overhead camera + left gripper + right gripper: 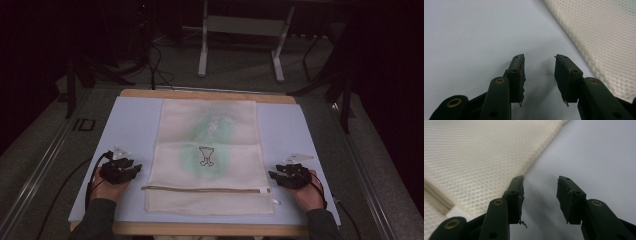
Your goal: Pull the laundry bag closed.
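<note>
the pale blue mat (134,125) covers most of the table, and your mesh laundry bag (207,155) lies flat down its middle, long axis running away from you, with something green inside showing through the weave and a small printed mark at its centre. it looks light, limp and a little slick, so it should drape and fold rather than hold any shape; pinch it at an edge or corner, or along the zipper (206,189) that crosses near your end, where the doubled seam gives the pads more to bite. i can't quite tell whether the zipper is fully closed. there is bare mat on both sides of the bag for sliding jaws under an edge, and less at the near and far ends. your left gripper (539,75) rests on the mat just beside the bag's left edge, jaws spread and empty; your right gripper (540,195) sits likewise at the right edge, jaws apart, gripping nothing.
</note>
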Demonstrator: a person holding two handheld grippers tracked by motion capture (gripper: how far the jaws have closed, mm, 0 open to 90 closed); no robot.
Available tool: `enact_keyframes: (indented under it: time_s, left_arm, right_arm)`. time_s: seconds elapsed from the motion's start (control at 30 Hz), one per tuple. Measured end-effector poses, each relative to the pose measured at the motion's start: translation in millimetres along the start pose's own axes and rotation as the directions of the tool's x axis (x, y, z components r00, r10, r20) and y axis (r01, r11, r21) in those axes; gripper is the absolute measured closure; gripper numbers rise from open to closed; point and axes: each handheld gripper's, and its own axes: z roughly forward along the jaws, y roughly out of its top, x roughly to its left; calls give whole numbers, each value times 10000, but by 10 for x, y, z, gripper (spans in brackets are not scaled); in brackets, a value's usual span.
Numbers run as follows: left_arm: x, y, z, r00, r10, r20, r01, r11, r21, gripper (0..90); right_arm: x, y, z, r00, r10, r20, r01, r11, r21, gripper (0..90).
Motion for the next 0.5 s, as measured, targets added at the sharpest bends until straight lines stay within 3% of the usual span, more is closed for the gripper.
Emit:
enact_keyframes:
  time_s: [0.13, 0.3, 0.5]
  left_arm:
    - [39, -14, -15, 9983, -230, 529, 233, 9997, -51, 606]
    - [41, -9, -45, 9977, -113, 674, 131, 9996, -265, 630]
    - [16, 10, -79, 9960, 134, 884, -84, 9984, -560, 639]
  right_arm:
    - [82, 11, 11, 9994, -319, -115, 320, 9995, 77, 548]
    - [134, 42, 6, 9988, -484, -88, 484, 9988, 64, 558]
    - [218, 101, -1, 9973, -625, -394, 629, 9980, 75, 566]
